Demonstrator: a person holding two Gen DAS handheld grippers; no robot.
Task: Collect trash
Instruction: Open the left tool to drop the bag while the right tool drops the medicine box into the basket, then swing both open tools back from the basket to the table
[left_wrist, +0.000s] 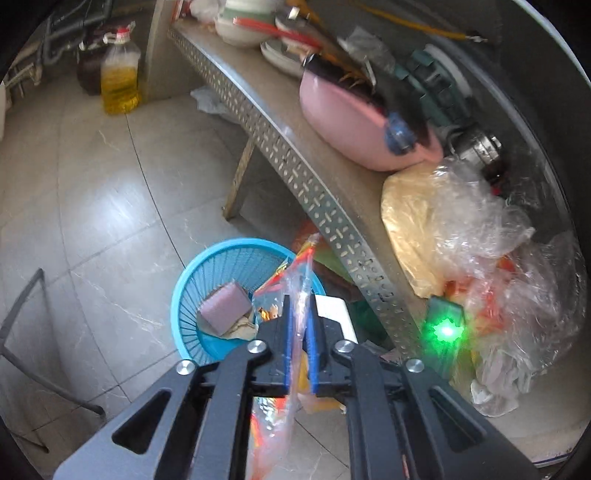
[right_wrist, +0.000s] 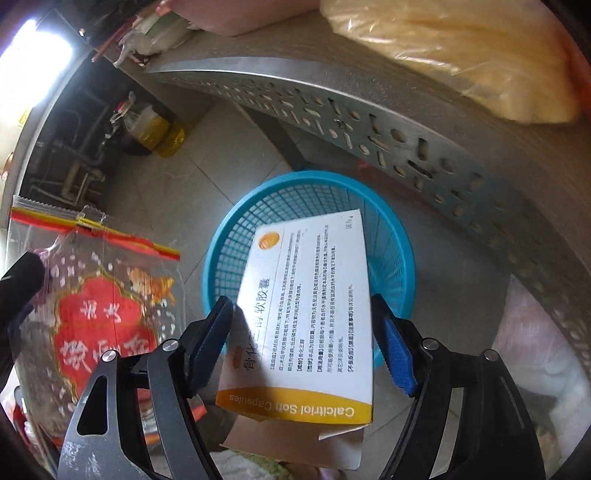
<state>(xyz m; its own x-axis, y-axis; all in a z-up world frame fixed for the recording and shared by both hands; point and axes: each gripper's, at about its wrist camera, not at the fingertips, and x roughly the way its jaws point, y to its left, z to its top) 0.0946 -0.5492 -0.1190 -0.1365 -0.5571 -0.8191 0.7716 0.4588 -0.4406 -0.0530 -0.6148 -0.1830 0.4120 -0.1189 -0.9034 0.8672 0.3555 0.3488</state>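
Mid-collection, both hands loaded over the bin. My left gripper (left_wrist: 299, 325) has its blue fingers (left_wrist: 287, 332) clenched on a clear zip bag with red and yellow print (left_wrist: 301, 280), which hangs above and just beside the blue plastic basket (left_wrist: 195, 280) standing on the tiled floor (left_wrist: 92, 184). My right gripper (right_wrist: 303, 332) holds a white Calcitriol Soft Capsules box (right_wrist: 306, 314) between its fingers (right_wrist: 212, 332), flap end toward me, poised directly over the same basket (right_wrist: 391, 236); the left pad touches the box edge, while contact on the right side is hard to confirm. Done so far, as I judge it: the basket already contains a pink sponge-like block (left_wrist: 225, 304) and some crumpled scraps. Left to do: release both held items into the basket, then see to the crumpled clear plastic wrap (left_wrist: 491, 236) and yellowish bag (left_wrist: 410, 229) lying on the tabletop (left_wrist: 280, 107). Whether the bowls and pink basin (left_wrist: 347, 122) there count as trash I cannot tell.
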